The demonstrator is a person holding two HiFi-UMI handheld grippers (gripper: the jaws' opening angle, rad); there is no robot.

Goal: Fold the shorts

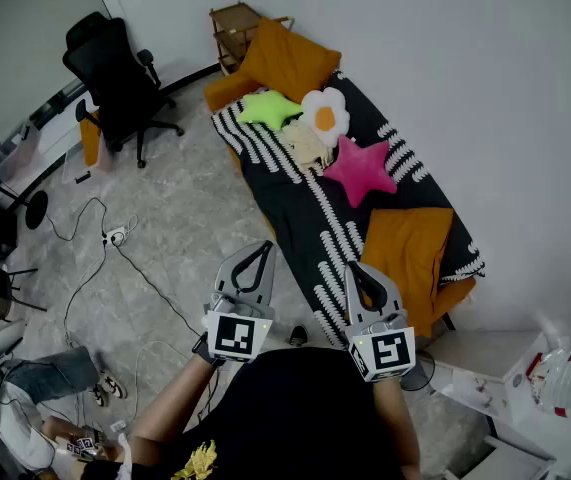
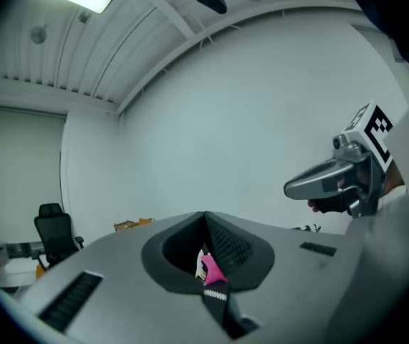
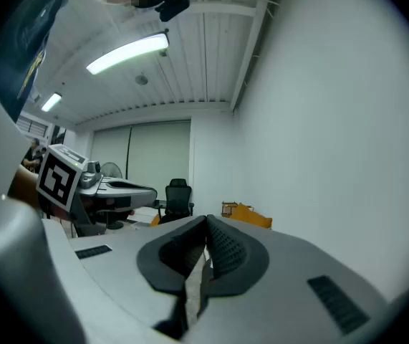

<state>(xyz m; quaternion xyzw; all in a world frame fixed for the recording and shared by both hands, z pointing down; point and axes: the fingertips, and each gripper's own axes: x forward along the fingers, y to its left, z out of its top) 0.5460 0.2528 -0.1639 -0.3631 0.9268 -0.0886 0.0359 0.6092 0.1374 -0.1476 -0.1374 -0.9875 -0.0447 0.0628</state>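
the left gripper point(image 1: 261, 249) and the right gripper point(image 1: 356, 269) each have jaws pressed together on nothing, held in the air by the near end of the bed point(image 1: 287, 204).

The shorts point(image 1: 306, 148), pale cream, lie crumpled in a heap on the bed point(image 1: 283, 198), just under the flower cushion point(image 1: 325, 114), between the green star cushion point(image 1: 268, 108) and the pink star cushion point(image 1: 362, 168).
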